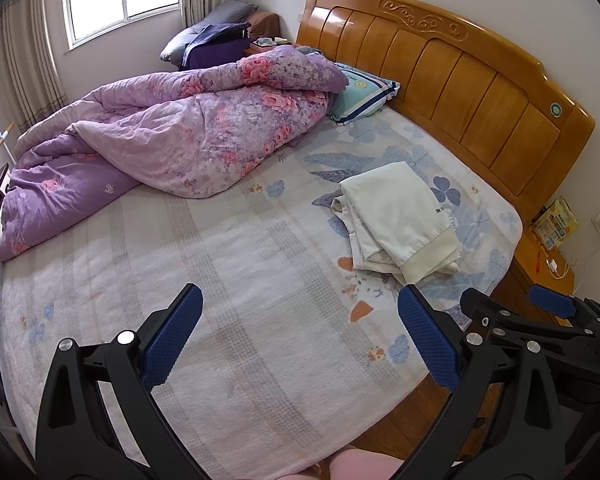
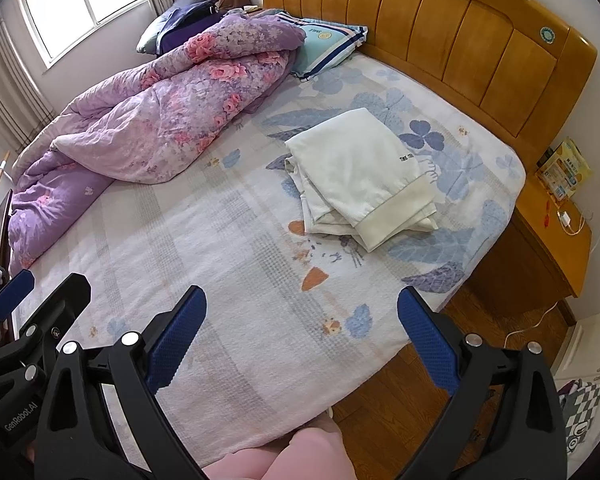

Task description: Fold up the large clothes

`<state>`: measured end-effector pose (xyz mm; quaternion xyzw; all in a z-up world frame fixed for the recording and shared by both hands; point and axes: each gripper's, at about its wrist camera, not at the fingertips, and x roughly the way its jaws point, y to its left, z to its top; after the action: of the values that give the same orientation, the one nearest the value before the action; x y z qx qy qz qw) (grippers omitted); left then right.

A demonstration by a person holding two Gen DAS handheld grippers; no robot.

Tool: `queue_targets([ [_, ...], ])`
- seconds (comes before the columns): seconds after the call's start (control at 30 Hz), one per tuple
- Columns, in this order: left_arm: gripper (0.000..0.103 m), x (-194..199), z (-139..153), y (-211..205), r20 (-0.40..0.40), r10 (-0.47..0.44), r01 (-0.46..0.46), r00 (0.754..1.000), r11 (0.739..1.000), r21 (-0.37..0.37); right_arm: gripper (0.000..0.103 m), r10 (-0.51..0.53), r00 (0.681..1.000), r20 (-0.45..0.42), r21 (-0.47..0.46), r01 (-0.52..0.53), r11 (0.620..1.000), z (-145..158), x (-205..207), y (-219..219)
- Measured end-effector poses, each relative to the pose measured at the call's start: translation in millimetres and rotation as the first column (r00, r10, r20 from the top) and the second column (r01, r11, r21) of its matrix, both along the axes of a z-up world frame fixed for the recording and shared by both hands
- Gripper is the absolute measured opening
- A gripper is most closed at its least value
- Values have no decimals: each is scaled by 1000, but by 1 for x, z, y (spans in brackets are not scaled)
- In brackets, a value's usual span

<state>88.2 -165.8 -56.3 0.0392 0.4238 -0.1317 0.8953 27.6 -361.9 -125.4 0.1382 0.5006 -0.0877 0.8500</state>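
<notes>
A cream-white garment (image 1: 400, 220) lies folded in a compact stack on the bed (image 1: 220, 300), near the headboard side; it also shows in the right wrist view (image 2: 360, 176). Its ribbed hem faces the near bed edge. My left gripper (image 1: 300, 332) is open and empty, held above the bed's near edge, well short of the garment. My right gripper (image 2: 302, 332) is open and empty too, also above the near edge. The right gripper shows at the right edge of the left wrist view (image 1: 548, 320). The left gripper shows at the left edge of the right wrist view (image 2: 24, 312).
A crumpled purple floral quilt (image 1: 160, 140) covers the far left of the bed. A blue-striped pillow (image 1: 364, 96) lies by the wooden headboard (image 1: 460, 68). A wooden nightstand (image 2: 548, 232) with a yellow package and a charger stands at the right. Wooden floor (image 2: 400, 400) lies below.
</notes>
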Motion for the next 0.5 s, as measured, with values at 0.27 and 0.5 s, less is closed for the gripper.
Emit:
queue_targets([
  [0.27, 98, -6, -5, 4, -5, -1, 1, 1000, 1000, -2, 93, 7, 1000, -6, -8, -7, 1000, 2, 7, 3],
  [0.5, 98, -3, -4, 4, -6, -3, 2, 1000, 1000, -1, 93, 9, 1000, -6, -9, -9, 1000, 2, 6, 3],
])
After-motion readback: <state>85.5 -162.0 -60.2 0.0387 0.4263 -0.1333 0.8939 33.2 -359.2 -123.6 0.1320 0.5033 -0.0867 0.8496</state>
